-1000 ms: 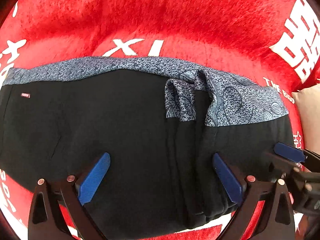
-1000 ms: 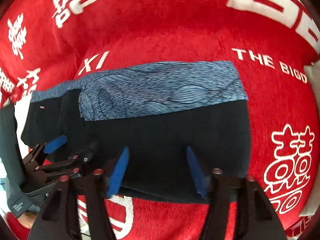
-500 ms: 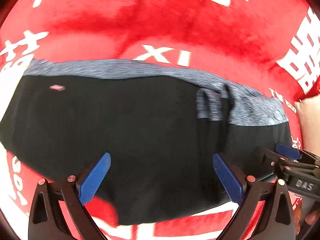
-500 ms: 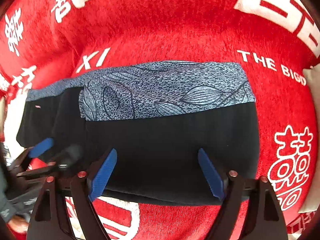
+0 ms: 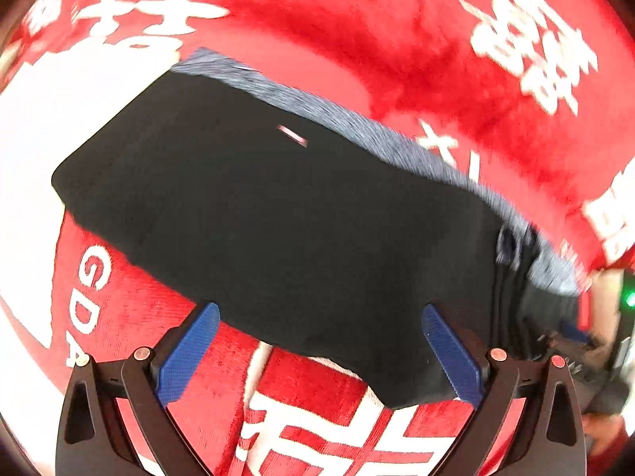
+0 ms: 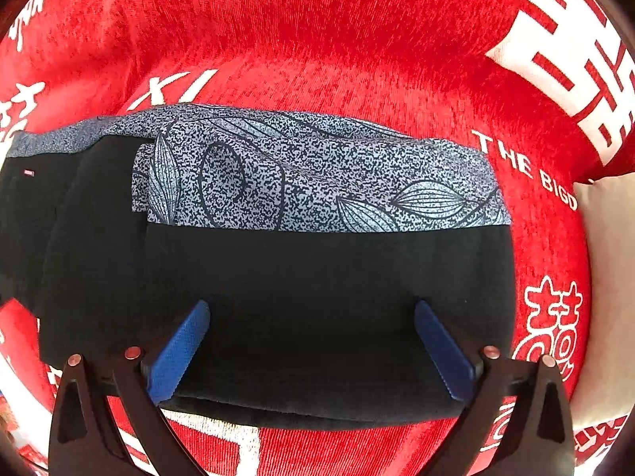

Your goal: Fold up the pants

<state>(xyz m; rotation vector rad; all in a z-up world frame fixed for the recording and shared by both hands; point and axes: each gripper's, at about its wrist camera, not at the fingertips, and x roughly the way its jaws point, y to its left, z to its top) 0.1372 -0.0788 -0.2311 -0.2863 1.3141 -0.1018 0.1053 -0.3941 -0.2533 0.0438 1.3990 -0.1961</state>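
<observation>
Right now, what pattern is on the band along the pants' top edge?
Speckled grey-blue with dark leaf outlines on the band; clearest in the right wrist view.

Red printed blanket [image 6: 357, 39] — black pants [image 6: 317, 297] lie on it.

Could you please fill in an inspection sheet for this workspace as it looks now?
Surface: red cloth with white lettering.
Job's things: black pants folded, grey patterned waistband on top.
Clutter: nothing seen.
Grippers: left hand-held gripper open above the pants' edge; right hand-held gripper open, jaws just opened wider, pads not pressing the pants.
Cables: nothing seen.
Surroundings: beige surface beside the cloth.
</observation>
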